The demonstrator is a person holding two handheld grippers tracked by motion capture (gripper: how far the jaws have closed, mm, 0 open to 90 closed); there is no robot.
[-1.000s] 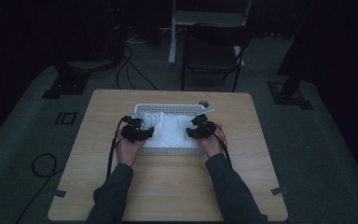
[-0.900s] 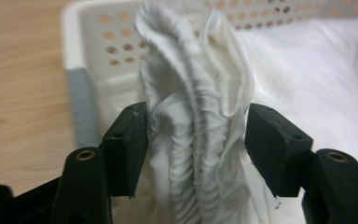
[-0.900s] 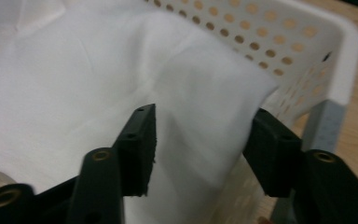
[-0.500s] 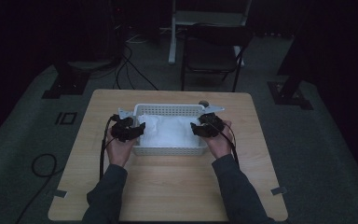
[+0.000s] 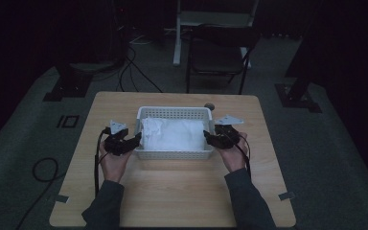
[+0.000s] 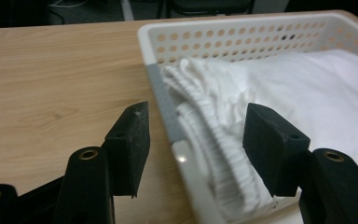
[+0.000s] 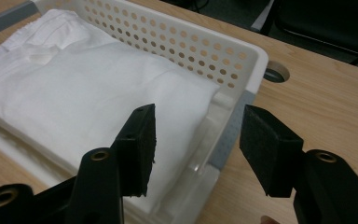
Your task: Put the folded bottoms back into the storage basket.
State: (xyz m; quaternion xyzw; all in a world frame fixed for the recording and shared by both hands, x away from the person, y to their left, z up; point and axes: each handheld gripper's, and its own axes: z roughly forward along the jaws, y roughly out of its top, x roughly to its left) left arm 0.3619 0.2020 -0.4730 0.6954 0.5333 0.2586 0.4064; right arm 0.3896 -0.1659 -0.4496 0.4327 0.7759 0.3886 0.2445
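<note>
Folded white cloth (image 5: 173,134) fills the perforated white basket (image 5: 172,113).

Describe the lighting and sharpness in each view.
High view: dim and underexposed, the room nearly black, only the table and white basket standing out. Left claw view: well lit, the folded white cloth sharp, a small glare spot on the basket rim. Right claw view: evenly bright, the near corner of the basket slightly soft.
</note>
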